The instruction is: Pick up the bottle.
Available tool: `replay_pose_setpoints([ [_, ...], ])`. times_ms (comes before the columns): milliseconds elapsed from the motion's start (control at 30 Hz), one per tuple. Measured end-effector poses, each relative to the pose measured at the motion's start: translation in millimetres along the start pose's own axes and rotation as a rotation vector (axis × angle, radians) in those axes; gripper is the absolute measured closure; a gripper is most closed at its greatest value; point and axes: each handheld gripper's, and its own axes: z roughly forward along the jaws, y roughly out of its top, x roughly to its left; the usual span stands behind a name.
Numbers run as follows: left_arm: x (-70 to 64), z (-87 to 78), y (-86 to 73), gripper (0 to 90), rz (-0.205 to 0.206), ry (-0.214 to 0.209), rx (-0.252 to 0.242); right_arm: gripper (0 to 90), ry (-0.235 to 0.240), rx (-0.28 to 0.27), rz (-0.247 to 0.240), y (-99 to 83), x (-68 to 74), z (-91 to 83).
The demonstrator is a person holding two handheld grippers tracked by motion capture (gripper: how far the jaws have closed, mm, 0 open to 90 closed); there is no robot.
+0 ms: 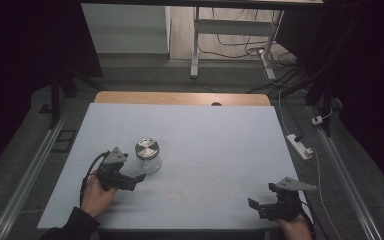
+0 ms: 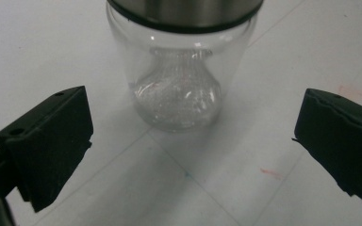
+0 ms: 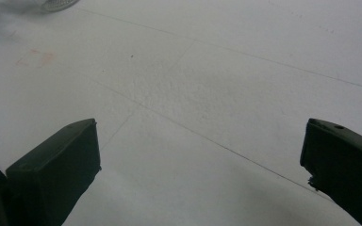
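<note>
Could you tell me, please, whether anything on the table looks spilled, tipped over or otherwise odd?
Nothing stands out. The glass jar stands upright on the white table with its metal lid seated. The left gripper is beside it, jaws open; the right gripper is open near the table's front edge. A few faint reddish marks stain the surface.

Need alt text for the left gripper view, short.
A clear glass jar with a metal lid stands upright on a white table, straight ahead of the open left gripper. Its two black jaws sit wide apart at either side, not touching the jar.
</note>
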Motion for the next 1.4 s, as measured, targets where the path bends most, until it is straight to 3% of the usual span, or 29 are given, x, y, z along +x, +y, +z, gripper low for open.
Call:
replay_pose_setpoints([
  [567, 10.4, 38.8, 23.7, 0.0, 0.03, 0.0, 0.018, 0.0, 0.004, 0.005, -0.001, 0.2, -0.2, 0.6],
  [700, 9.6, 46.1, 28.1, 0.0, 0.032, 0.02, 0.021, 0.0, 0.004, 0.006, -0.001, 0.2, -0.2, 0.6],
  [833, 11.8, 46.7, 29.5, 0.1, 0.029, 0.012, 0.033, 0.0, 0.005, 0.006, -0.002, 0.2, -0.2, 0.6],
  [1033, 9.1, 44.1, 30.2, 14.8, 0.065, -0.013, 0.027, 0.0, 0.006, 0.008, -0.003, 0.2, -0.1, 0.7],
  [1267, 10.9, 44.6, 28.8, 15.4, 0.063, -0.027, 0.01, 0.0, 0.005, 0.011, -0.004, 0.3, 0.0, 1.1],
  [1400, 9.7, 44.3, 31.4, 15.6, 0.047, -0.022, 0.026, 0.0, 0.005, 0.011, -0.004, 0.3, 0.1, 1.1],
])
